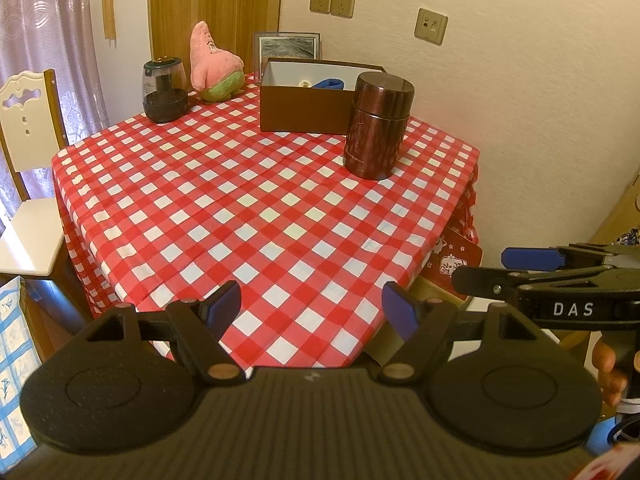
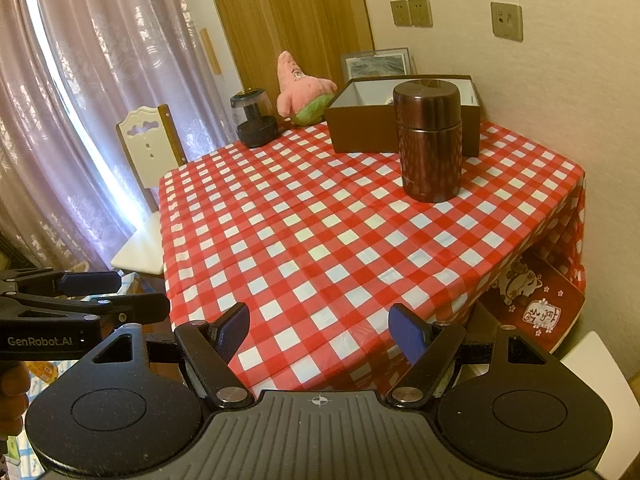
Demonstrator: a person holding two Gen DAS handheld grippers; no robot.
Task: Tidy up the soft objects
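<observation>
Upper left of the left-wrist frame: pink star-shaped plush toy (image 1: 214, 65) stands upright, well beyond both wide-open, empty claws, left gripper (image 1: 312, 308) and right gripper (image 2: 319, 330).

The tabletop (image 1: 256, 208) is covered by a red-and-white checked cloth (image 2: 320, 240) that hangs over its edges. Four items stand directly on the cloth, all toward the far side near the wall. A pink plush star toy (image 1: 212, 64) with green shorts sits upright at the far corner. Just beside it stands a dark jar with a clear upper section (image 1: 164, 92). An open brown box (image 1: 316, 100) with a pale interior stands at the far edge; it holds a blue item and a small round item. A brown metallic lidded canister (image 1: 376, 124) stands upright directly in front of the box.
</observation>
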